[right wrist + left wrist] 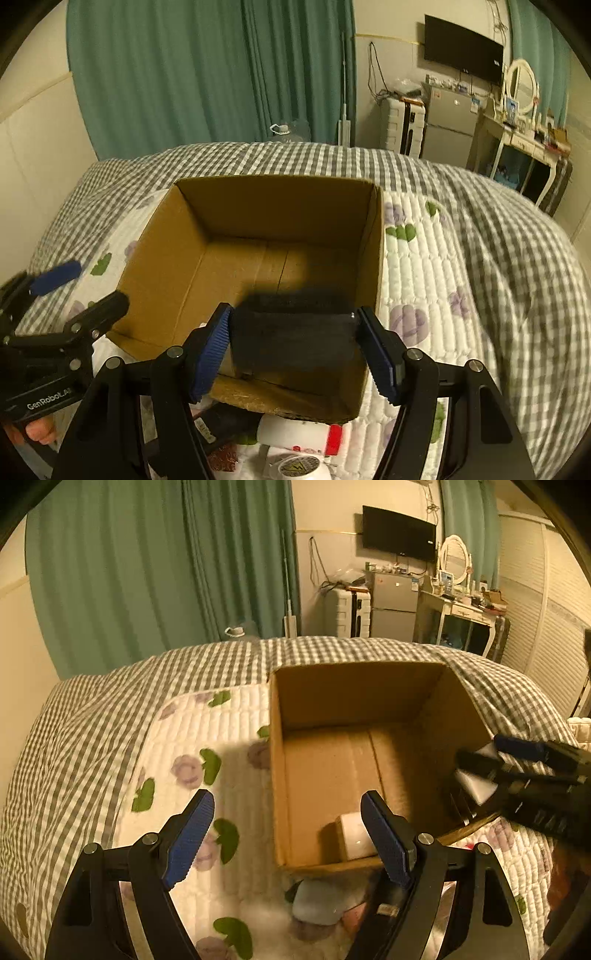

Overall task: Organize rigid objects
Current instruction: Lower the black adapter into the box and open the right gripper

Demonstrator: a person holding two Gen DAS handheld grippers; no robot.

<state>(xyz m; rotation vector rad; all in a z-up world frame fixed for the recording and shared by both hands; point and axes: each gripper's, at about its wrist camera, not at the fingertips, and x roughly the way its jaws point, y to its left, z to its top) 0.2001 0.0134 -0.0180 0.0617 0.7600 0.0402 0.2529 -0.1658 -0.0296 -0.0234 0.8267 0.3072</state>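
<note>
One cardboard box sits open on the bed, and everything here is placed against it. The right claw is over the box's near rim, its two blue pads clamped on a dark, flat-sided object; what exactly that is, I cannot tell. In the left wrist view the same claw comes in at the box's right wall, with a white surface of the thing it holds showing. The left claw hangs just outside the box's near left corner, its two pads spread wide with nothing between them. Inside the box, one white item rests in the near corner on the floor of it. In front of the box, on the floral quilt, lies a small pile: one white bottle with a red cap on its side against the near wall, one round white roll closer still, and a dark packet to the left
</note>
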